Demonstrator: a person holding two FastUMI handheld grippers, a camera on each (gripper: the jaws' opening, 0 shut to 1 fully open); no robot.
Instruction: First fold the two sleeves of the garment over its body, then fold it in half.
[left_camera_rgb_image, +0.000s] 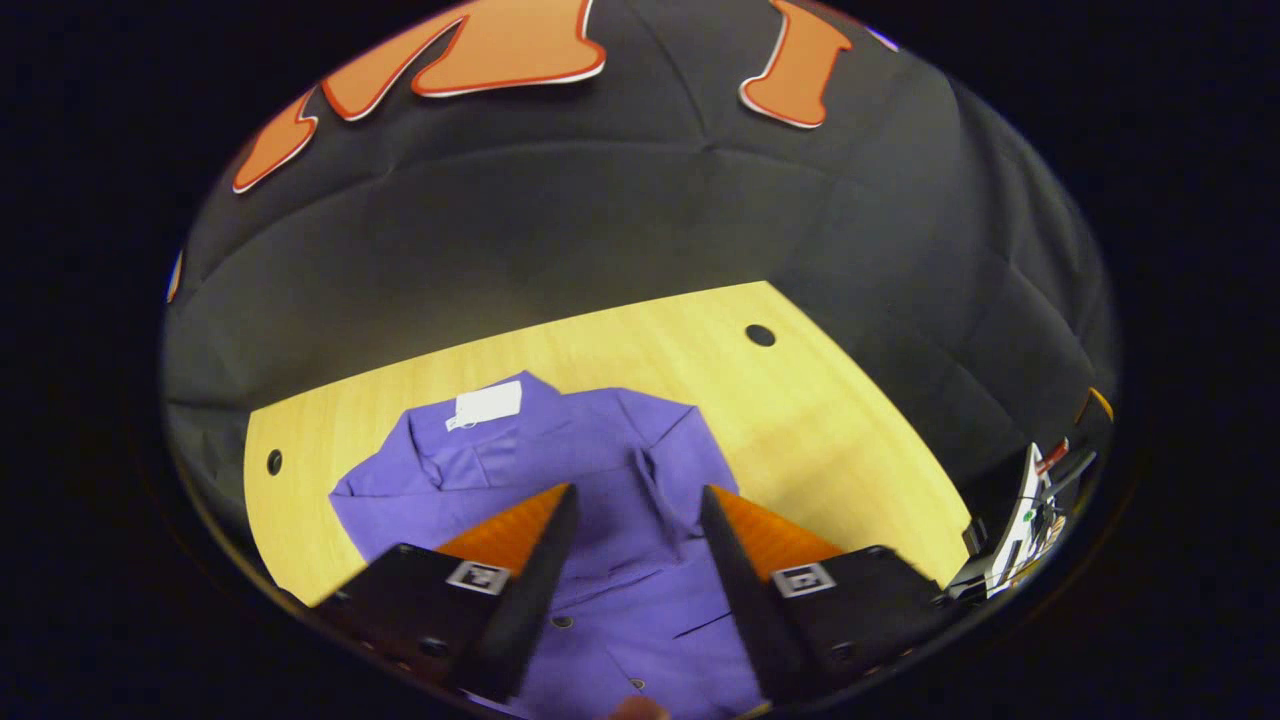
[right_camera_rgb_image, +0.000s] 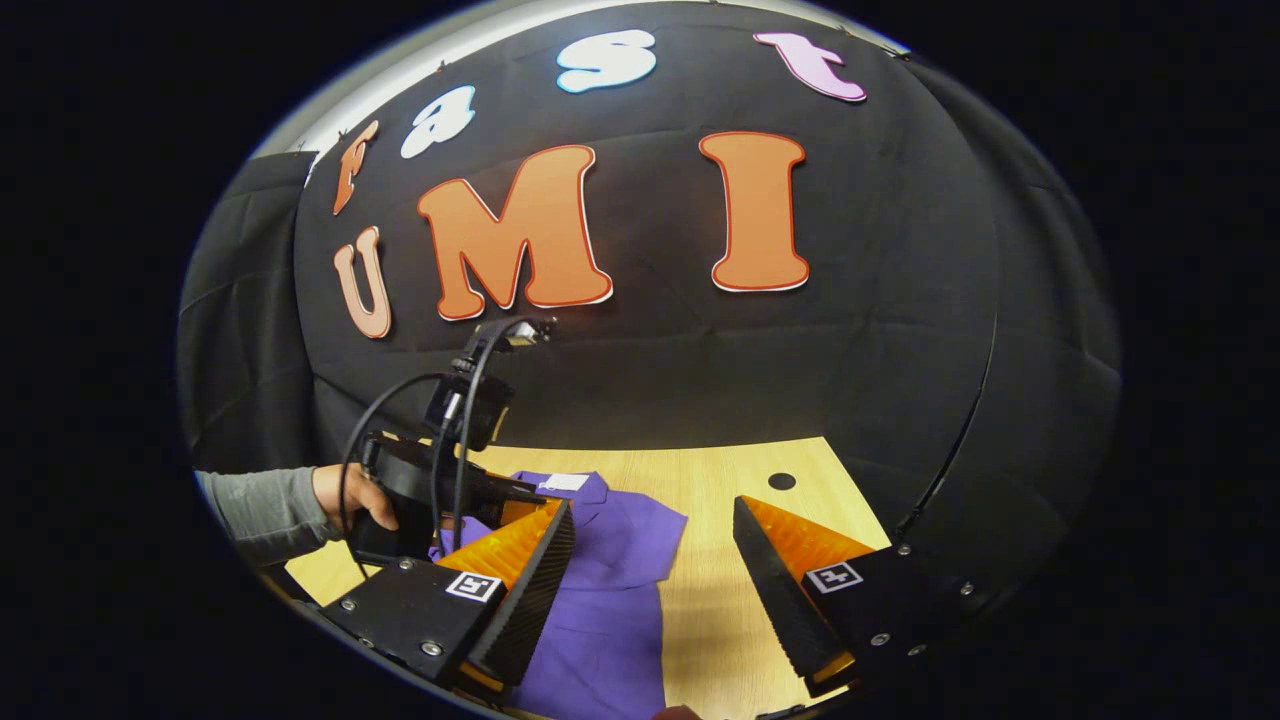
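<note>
We log a purple button-front shirt (left_camera_rgb_image: 560, 480) lying flat on the pale wooden tabletop (left_camera_rgb_image: 800, 400), white label at its collar. Left gripper (left_camera_rgb_image: 635, 500) hovers above it, fingers spread, holding nothing; right gripper (right_camera_rgb_image: 650, 520) likewise spread over the shirt's edge. A grey-sleeved hand (right_camera_rgb_image: 345, 495) holds the left gripper.

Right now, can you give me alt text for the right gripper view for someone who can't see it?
The right claw is open above a wooden table, with a purple garment lying flat below its left finger. To the left, a hand in a grey sleeve holds the left claw over the garment near its white label.
</note>
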